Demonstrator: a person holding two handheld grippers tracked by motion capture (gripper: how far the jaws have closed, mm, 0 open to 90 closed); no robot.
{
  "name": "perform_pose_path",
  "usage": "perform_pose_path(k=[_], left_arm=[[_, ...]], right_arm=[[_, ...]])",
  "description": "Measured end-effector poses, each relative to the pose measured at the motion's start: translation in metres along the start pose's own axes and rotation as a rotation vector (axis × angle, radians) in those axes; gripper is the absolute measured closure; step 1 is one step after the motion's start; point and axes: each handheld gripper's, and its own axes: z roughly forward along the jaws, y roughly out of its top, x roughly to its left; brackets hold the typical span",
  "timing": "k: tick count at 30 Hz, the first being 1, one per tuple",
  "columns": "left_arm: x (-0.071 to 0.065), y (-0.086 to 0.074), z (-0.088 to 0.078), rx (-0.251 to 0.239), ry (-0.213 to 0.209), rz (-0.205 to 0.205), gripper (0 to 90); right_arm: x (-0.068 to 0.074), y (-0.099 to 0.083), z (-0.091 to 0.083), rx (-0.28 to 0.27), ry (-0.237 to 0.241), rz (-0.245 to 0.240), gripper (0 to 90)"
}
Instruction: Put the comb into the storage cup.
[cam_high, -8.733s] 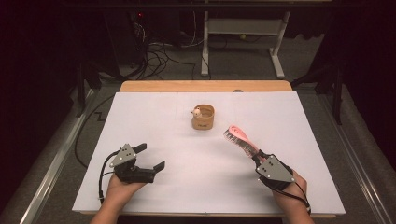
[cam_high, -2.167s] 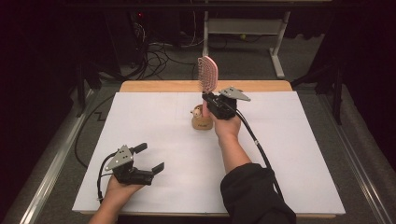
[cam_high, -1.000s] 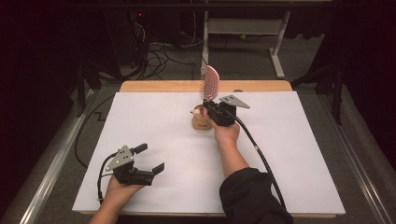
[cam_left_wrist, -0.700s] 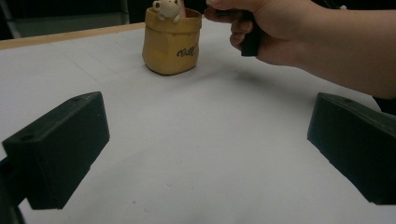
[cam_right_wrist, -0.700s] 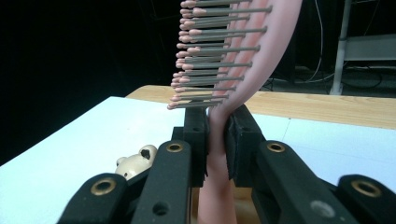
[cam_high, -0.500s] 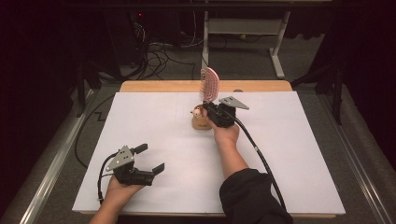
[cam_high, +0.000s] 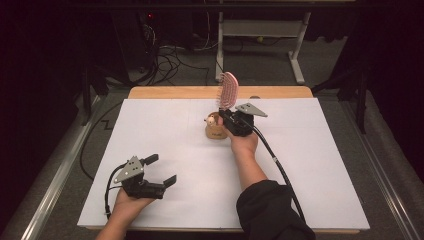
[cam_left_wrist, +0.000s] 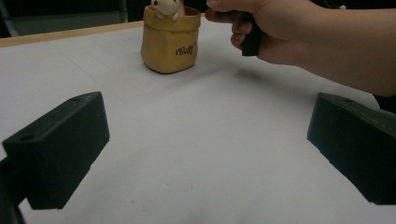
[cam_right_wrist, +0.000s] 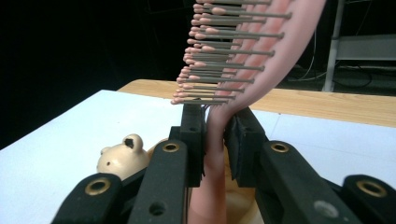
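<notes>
a: from the high view, how far along?

b: the right gripper (cam_high: 231, 119) holds the pink plastic hairbrush (cam_high: 229, 90) upright over the small tan holder with a bear figure (cam_high: 215, 128), near the white table's (cam_high: 310, 165) far edge; handle looks in, not let go.

a: left gripper view?

b: left gripper (cam_left_wrist: 205, 154) jaws wide apart, empty, by the near left corner.

a: right gripper view?

b: jaws clamp the brush neck; releasing remains.

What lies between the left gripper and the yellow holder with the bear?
Only bare white table sheet between the left gripper and the yellow holder, seen in the left gripper view and the high view.
</notes>
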Motion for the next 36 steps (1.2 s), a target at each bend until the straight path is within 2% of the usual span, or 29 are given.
perform_pose_path(k=[18,36], left_arm=[[-0.001,-0.001,0.001,0.007,-0.012,0.003,0.0],[-0.001,-0.001,0.001,0.012,-0.019,0.003,0.0]], right_arm=[[-0.007,0.001,-0.002,0.024,-0.031,-0.022,75.1],[-0.013,0.001,-0.003,0.030,-0.050,-0.015,73.5]])
